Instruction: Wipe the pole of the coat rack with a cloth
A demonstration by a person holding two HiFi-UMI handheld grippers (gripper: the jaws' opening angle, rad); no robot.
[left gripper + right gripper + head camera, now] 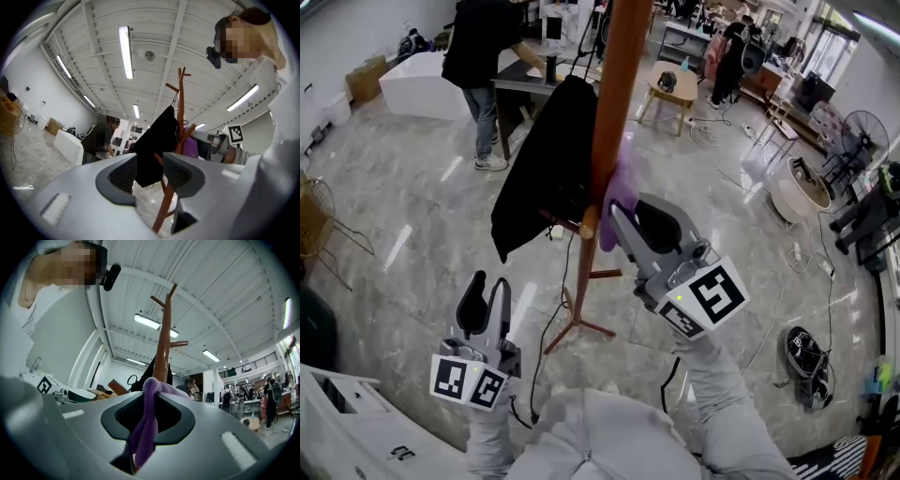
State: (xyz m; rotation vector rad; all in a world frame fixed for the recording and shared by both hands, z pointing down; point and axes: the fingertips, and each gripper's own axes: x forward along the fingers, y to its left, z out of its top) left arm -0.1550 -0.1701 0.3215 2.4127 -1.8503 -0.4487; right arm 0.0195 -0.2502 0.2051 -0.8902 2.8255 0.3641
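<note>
1. In the upper left of the head view, a person [483,56] in a dark top is seen standing on the pale glossy floor [412,216].
2. At the lower left, the left gripper [487,296] is held well apart from the rack. Its jaws are set moderately apart, and nothing is gripped between them.
3. Just left of centre, a black garment [546,164] is hung on the left side of the rack.
4. At top centre, the reddish-brown pole [614,94] of the coat rack is seen running out of the frame.
5. Just right of the pole, a purple cloth [622,192] is clamped in the right gripper [628,223] and is laid against the pole's right side.
6. At the right edge, a standing fan [862,136] is seen.
</note>
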